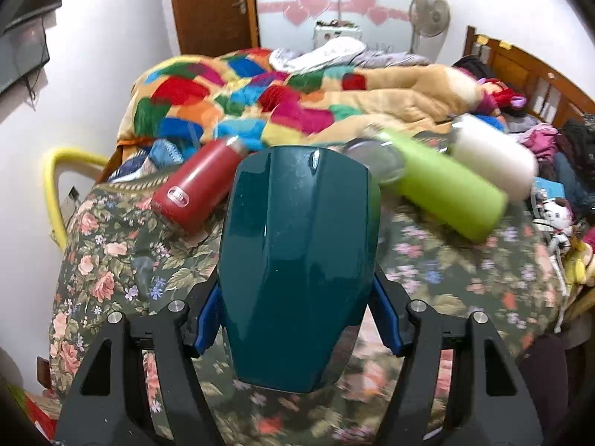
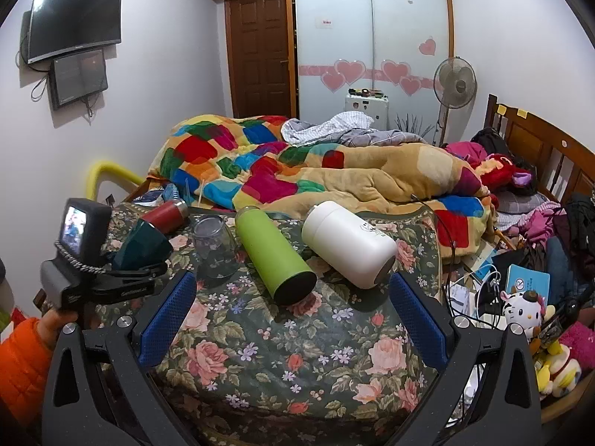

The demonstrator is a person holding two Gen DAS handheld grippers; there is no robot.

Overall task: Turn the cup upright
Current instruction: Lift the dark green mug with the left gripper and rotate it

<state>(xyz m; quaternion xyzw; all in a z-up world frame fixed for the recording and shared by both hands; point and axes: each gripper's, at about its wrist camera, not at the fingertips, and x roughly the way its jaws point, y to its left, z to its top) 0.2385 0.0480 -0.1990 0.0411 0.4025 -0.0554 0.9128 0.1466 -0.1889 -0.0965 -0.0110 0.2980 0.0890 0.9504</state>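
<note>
Left hand-held gripper [image 1: 297, 316] clamping teal cup [image 1: 297, 260], right hand-held gripper [image 2: 293, 319] wide open, floral bedspread [image 2: 282, 364]

You work in lived-in home bedroom. Bed with floral cover [image 2: 282, 364] and patchwork blanket [image 2: 260, 163], wooden headboard [image 2: 535, 148] at right. Sliding wardrobe [image 2: 372, 44] with heart stickers, wall TV [image 2: 74, 24], standing fan [image 2: 454, 83], plush toys [image 2: 524, 308] and clothes piled beside bed.

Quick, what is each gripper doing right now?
Left gripper: closed on the teal cup.
Right gripper: open, holding nothing.
</note>
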